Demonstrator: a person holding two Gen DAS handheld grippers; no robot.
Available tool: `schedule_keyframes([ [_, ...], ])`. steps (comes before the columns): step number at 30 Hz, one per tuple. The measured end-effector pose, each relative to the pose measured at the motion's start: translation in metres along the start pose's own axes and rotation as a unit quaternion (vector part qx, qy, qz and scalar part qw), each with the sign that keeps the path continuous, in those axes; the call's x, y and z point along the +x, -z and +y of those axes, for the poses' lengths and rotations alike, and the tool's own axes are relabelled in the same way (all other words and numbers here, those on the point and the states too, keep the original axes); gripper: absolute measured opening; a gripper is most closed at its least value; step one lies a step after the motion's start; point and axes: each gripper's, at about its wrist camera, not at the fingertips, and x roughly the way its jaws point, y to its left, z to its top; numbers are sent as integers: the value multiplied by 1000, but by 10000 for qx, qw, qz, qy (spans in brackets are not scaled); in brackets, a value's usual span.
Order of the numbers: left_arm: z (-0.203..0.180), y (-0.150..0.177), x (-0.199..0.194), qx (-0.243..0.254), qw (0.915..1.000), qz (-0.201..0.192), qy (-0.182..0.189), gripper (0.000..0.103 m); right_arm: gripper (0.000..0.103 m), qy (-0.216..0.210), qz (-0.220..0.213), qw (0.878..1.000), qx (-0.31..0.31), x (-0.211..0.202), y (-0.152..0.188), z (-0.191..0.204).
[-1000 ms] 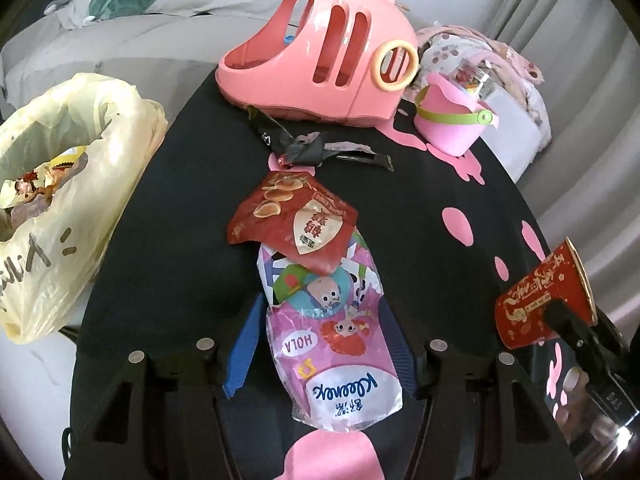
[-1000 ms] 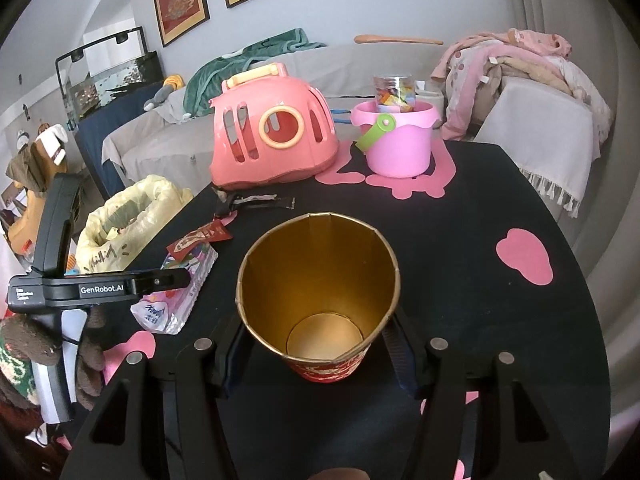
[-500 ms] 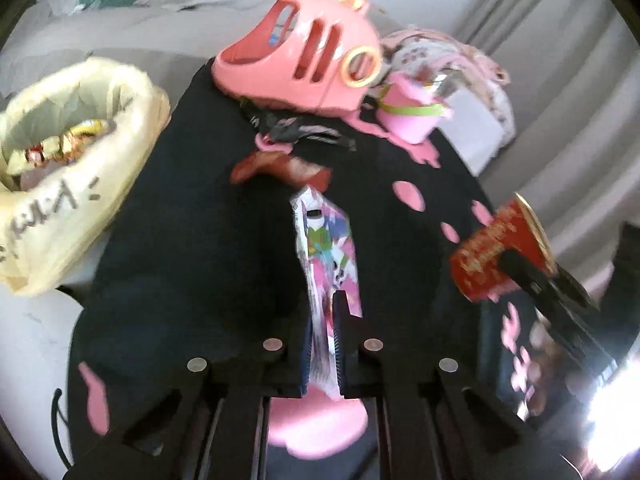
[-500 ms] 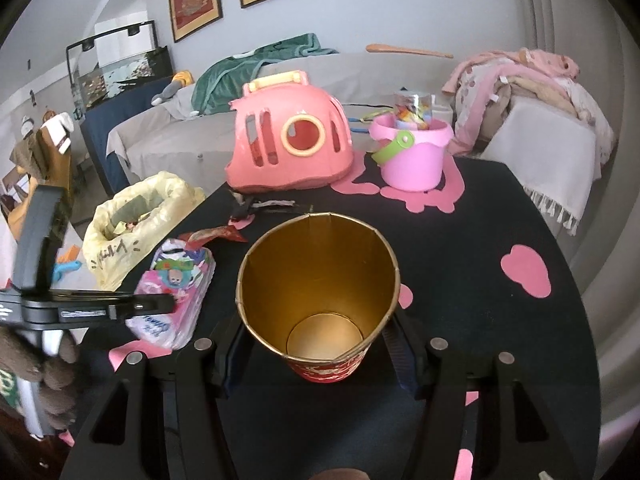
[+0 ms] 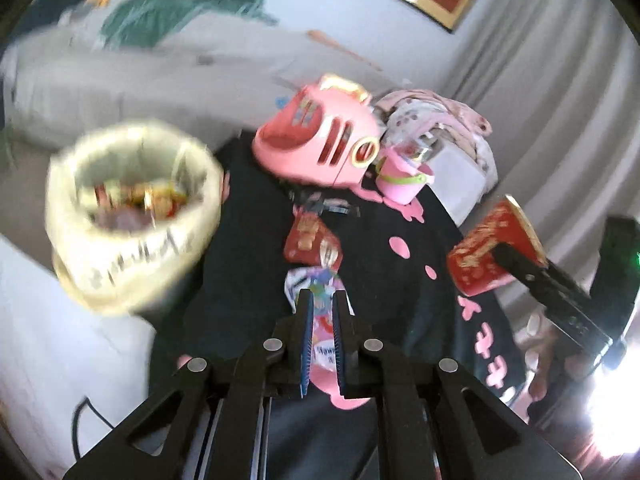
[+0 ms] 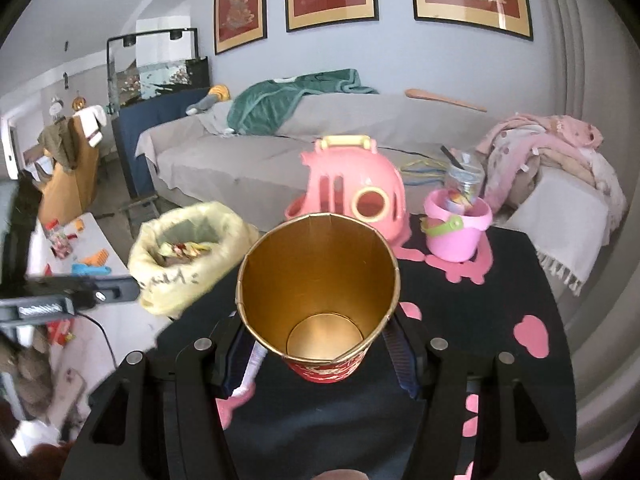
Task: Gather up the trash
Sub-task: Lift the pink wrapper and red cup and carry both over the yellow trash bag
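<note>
My left gripper [image 5: 321, 300] is shut on a pink tissue pack [image 5: 322, 322] and holds it lifted above the black table [image 5: 248, 248]. A red snack wrapper [image 5: 310, 240] lies on the table just beyond it. My right gripper [image 6: 320, 344] is shut on a red paper cup with a gold inside [image 6: 318, 280], held upright and empty; the cup also shows in the left wrist view [image 5: 490, 252]. A yellow trash bag [image 5: 132, 208] holding wrappers hangs open at the table's left edge and shows in the right wrist view too [image 6: 188, 252].
A pink toy carrier [image 5: 320, 144] and a pink bucket [image 5: 402, 180] stand at the table's far side, with a dark wrapper [image 5: 324, 204] in front of them. A grey sofa [image 6: 260, 152] runs behind. A white side table [image 6: 92, 240] with toys stands at the left.
My left gripper has closed on the tissue pack and lifted it off the table, tilting upward. The right gripper has risen with the cup and turned toward the trash bag.
</note>
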Motion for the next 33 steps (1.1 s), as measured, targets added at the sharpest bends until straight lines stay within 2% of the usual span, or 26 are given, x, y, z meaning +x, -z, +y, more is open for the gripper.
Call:
schedule_keyframes([
  [1, 6, 2, 7, -161, 9998, 75, 88, 15, 58, 3, -15, 10000, 17, -2, -1, 0],
  [3, 16, 9, 26, -396, 9989, 255, 81, 37, 58, 78, -28, 10000, 14, -3, 0, -1],
  [4, 19, 11, 38, -461, 9984, 323, 12, 39, 58, 107, -20, 9999, 30, -4, 2, -2],
  [7, 15, 17, 67, -400, 9978, 505, -131, 39, 58, 193, 33, 9998, 87, -2, 11, -7],
  [13, -14, 25, 106, 195, 9956, 579, -706, 39, 58, 361, 187, 9989, 214, 4, 31, -23],
  [16, -19, 29, 118, 240, 9952, 686, -661, 41, 58, 454, 207, 9985, 230, 5, 40, -30],
  [20, -38, 33, 128, 665, 9930, 686, -696, 48, 58, 507, 205, 9979, 358, 5, 47, -42],
  [22, -44, 32, 133, 804, 9914, 692, -770, 48, 58, 514, 205, 9975, 446, 7, 49, -47],
  [25, -46, 28, 136, 668, 9914, 736, -852, 48, 58, 498, 183, 9970, 559, 8, 51, -53],
  [26, -46, 27, 137, 619, 9914, 754, -871, 42, 58, 500, 174, 9969, 574, 8, 52, -54],
  [27, -46, 27, 137, 586, 9915, 768, -870, 10, 58, 510, 174, 9968, 586, 8, 53, -55],
  [28, -44, 27, 139, 544, 9916, 835, -827, 1, 58, 511, 173, 9968, 591, 8, 54, -55],
  [30, -41, 27, 136, 466, 9932, 825, -673, 2, 58, 504, 162, 9968, 598, 8, 54, -55],
  [33, -37, 23, 119, 528, 9946, 570, -692, 2, 58, 470, 119, 9971, 589, 7, 52, -54],
])
